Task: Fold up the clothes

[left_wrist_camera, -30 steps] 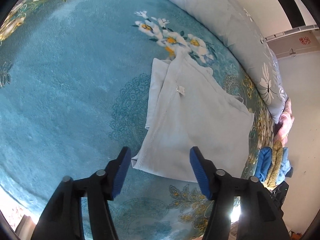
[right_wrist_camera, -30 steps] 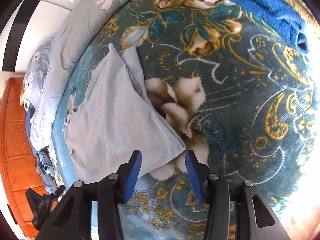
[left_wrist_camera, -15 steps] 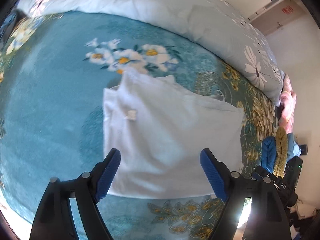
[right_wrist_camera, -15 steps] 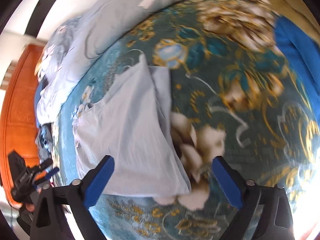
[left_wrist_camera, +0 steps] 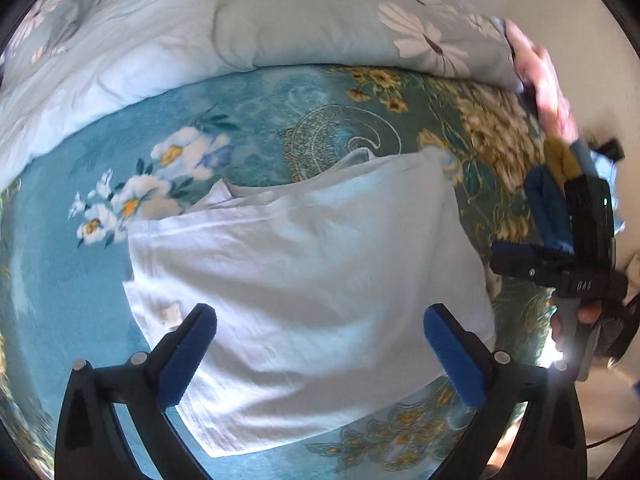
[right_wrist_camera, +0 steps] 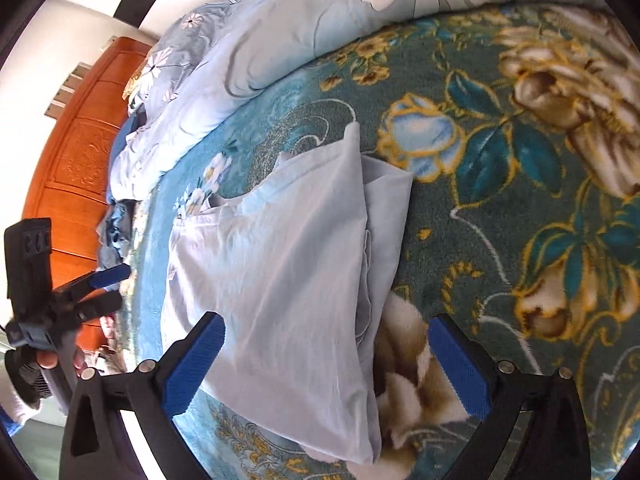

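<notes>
While the folded garment (left_wrist_camera: 304, 264) lies on the blanket (left_wrist_camera: 60, 280), left gripper (left_wrist_camera: 320, 354) is opening, right gripper (right_wrist_camera: 326, 366) gapes wide, both empty.

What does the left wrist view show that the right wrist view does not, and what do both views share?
Only the left wrist view shows the small tag on the garment, the pile of clothes at the bed's edge, and the right gripper from outside.

Only the right wrist view shows the wooden headboard, the big rose pattern, and the left gripper from outside, its jaws opening with nothing between them.

Both show the folded pale blue garment lying on the floral blanket, the flowered duvet behind, and wide jaws above it.
</notes>
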